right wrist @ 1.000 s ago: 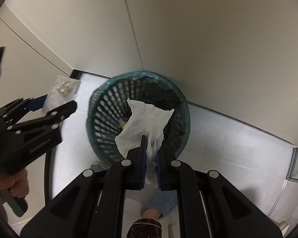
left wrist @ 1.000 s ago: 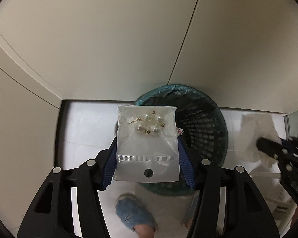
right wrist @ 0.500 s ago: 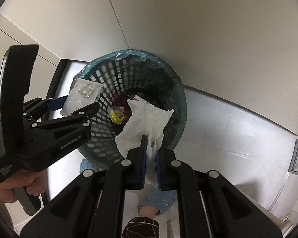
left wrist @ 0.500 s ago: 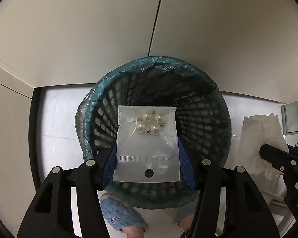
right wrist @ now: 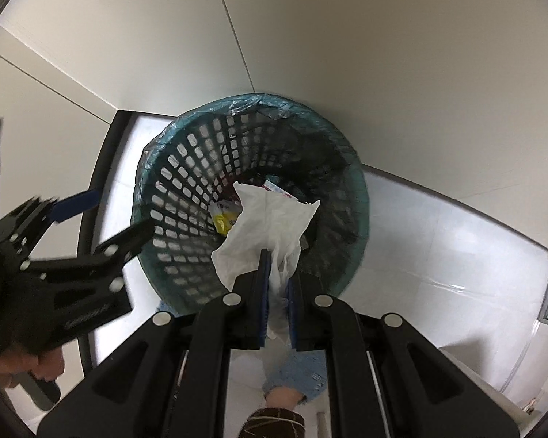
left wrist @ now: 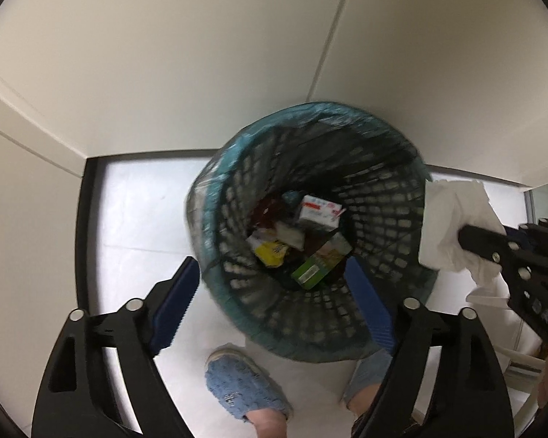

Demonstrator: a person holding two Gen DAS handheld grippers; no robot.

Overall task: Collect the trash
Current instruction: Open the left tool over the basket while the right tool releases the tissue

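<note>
We look first at the white tissue (right wrist: 270, 226), which is crumpled and pinched between the fingers of our right claw (right wrist: 276, 273); this claw is closed tightly on it and holds it above the mouth of the trash basket (right wrist: 358, 197). The basket is a dark mesh bin with a teal plastic liner (left wrist: 215, 168), and it stands on the pale tiled floor (left wrist: 135, 219) in a corner of the walls. Inside it we see a white carton (left wrist: 318, 213), a yellow wrapper (left wrist: 270, 252) and a green box (left wrist: 321, 262) at the bottom. Our left claw (left wrist: 274, 292) stands wide open over the basket and has nothing between its blue pads (left wrist: 175, 306). Half a second ago this claw gripped a small clear bag with pearl beads; now the bag is gone from it, and we cannot find it among the trash. We judge that this piece is delivered and that the tissue is what remains, since it is not released. Below the basket a blue slipper (left wrist: 244, 383) of the person shows.
</note>
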